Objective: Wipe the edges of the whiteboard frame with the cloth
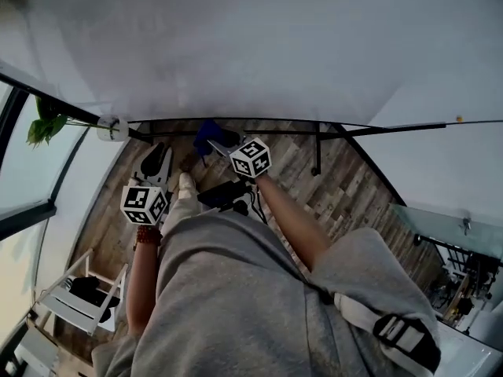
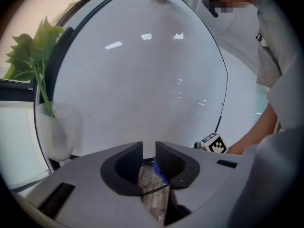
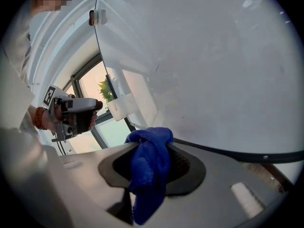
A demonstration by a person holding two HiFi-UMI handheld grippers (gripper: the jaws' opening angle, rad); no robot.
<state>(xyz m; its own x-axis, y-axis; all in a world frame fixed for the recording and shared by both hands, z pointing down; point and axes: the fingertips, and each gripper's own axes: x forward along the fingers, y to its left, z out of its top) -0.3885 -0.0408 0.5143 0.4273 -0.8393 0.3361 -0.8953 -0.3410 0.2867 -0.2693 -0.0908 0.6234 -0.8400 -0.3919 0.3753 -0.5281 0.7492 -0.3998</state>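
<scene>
Blue cloth (image 3: 148, 175) is clamped between the fingers of the right gripper (image 3: 153, 148), at the lower edge of the whiteboard frame (image 3: 228, 152). Left gripper (image 2: 149, 151) points at the board, its fingers slightly apart.

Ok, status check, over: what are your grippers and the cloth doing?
Right gripper shut on blue cloth, at bottom edge of whiteboard frame. Left gripper slightly open, empty. Plant pot by frame's left corner.

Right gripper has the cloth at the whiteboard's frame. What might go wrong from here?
1. The cloth is a small wad in the right gripper; its hard fingers might scrape the frame.
2. The plant pot sits close by at the frame's corner; a sweep that way might knock it.
</scene>
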